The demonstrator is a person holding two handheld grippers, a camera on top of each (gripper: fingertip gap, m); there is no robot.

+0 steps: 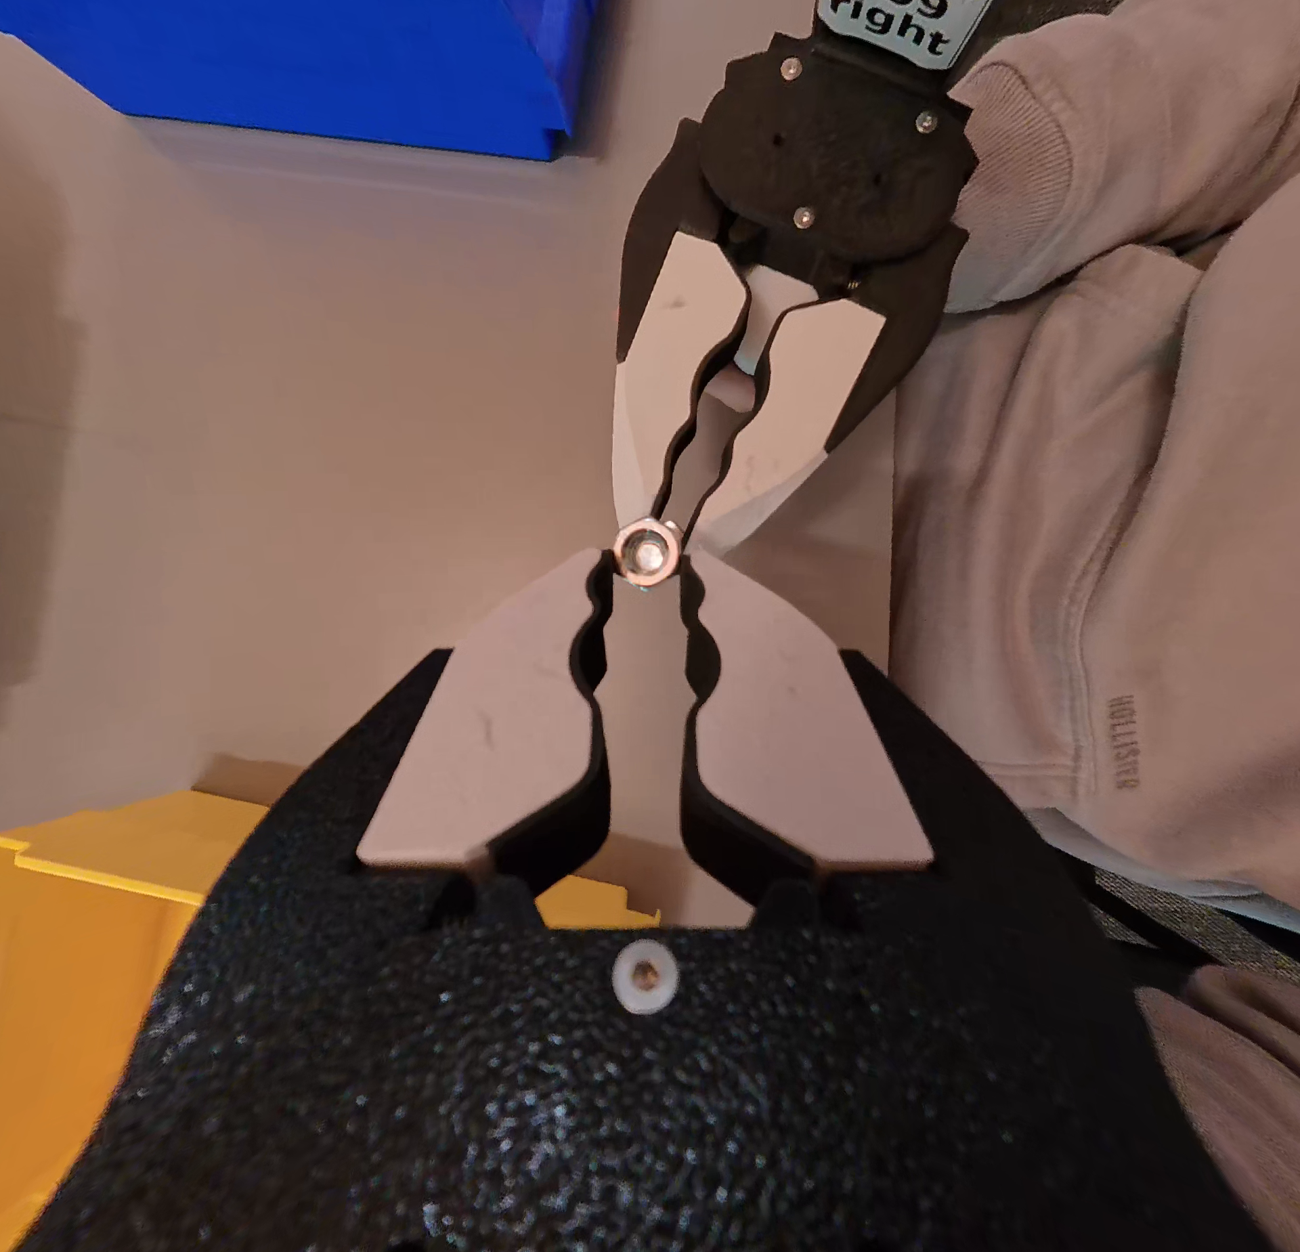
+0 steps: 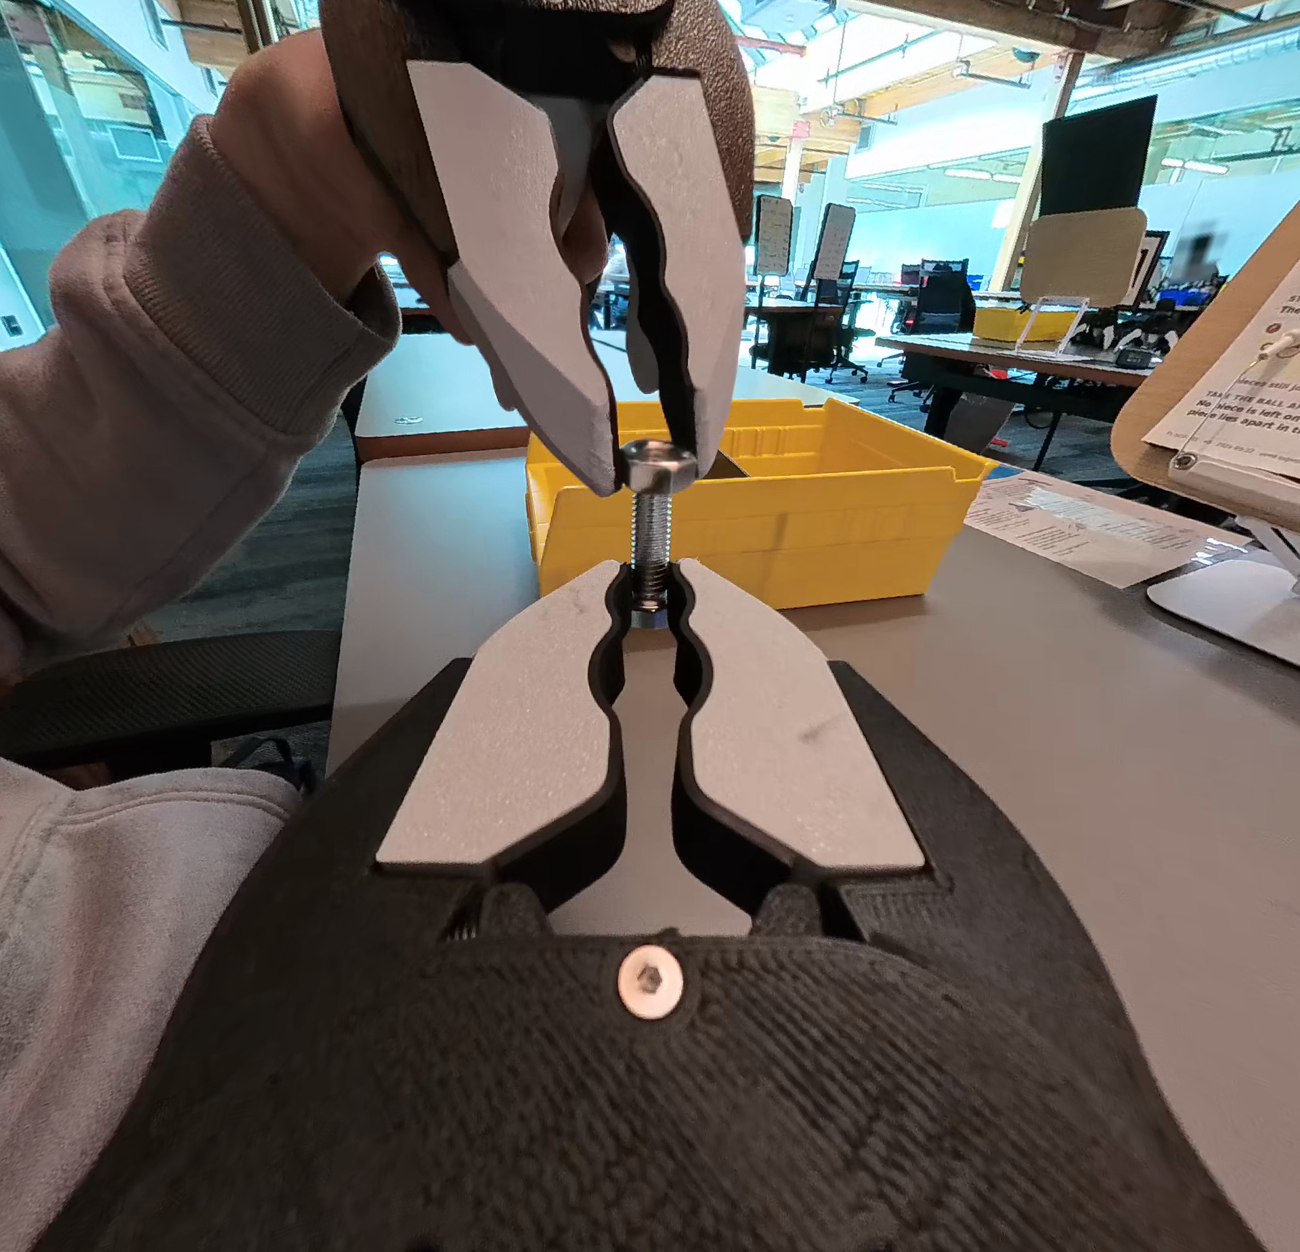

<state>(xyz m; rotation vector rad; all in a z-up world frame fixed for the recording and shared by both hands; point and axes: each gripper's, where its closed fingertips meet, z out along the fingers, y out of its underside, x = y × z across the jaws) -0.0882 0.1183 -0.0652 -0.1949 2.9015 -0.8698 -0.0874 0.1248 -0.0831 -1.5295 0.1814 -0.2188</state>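
Observation:
A silver bolt (image 2: 651, 529) stands upright above the grey table (image 2: 985, 726). A silver hex nut (image 2: 658, 469) sits on its top end. My left gripper (image 1: 646, 565) comes down from above and is shut on the nut (image 1: 646, 555), both pads pressing its flats; the bolt's end shows inside the nut. It also shows in the right wrist view (image 2: 658, 472). My right gripper (image 2: 648, 578) is shut on the lower threaded part of the bolt, with a wider metal part just under its fingertips. In the left wrist view the right gripper (image 1: 677, 523) reaches in under the nut.
A yellow bin (image 2: 774, 515) stands just behind the bolt and shows in the left wrist view (image 1: 84, 937). A blue bin (image 1: 281, 43) lies farther off. A printed sheet (image 2: 1076, 522) and a clipboard on a stand (image 2: 1231, 388) are at the right. Sleeved arms (image 2: 176, 346) hold both grippers. The tips of both grippers are at nearly the same place.

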